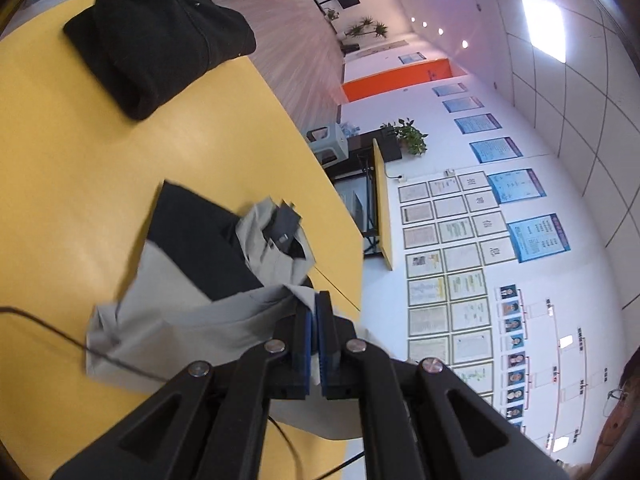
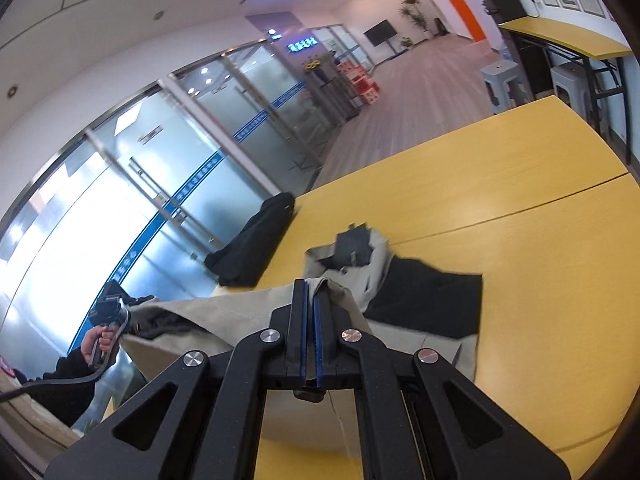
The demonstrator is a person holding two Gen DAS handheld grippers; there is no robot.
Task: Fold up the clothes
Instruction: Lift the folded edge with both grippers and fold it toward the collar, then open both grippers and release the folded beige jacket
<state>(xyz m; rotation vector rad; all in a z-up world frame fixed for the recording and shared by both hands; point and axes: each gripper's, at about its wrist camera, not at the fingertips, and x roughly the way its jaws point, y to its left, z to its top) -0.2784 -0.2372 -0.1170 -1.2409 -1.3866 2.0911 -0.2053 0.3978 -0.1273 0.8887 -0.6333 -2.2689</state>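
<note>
On the yellow bench (image 1: 48,168), toward its far left corner in the left wrist view, a folded black garment (image 1: 160,40) lay by itself, well apart from the work. Nearer the camera, a grey and black garment (image 1: 192,280) was spread in loose folds, its black panel flat on the wood and its grey collar area bunched up beside it. A thin dark cable (image 1: 60,334) trailed across the bench and over the grey cloth's near edge. The left gripper (image 1: 316,298) had its jaws pressed together on a raised edge of the grey cloth, which hung lifted off the bench at that point. Beyond the bench edge, a wall of framed notices (image 1: 448,248) and blue posters filled the right side.

From the right wrist view, the person's left hand (image 2: 100,340) showed at far left, holding its gripper's handle, with grey fabric stretched from there toward the middle. The right gripper (image 2: 310,286) also had its jaws clamped on the cloth's grey edge, held taut above the bench. Past it, the garment's black panel (image 2: 424,300) lay on the wood, and the folded black garment sat at the bench's far edge.
</note>
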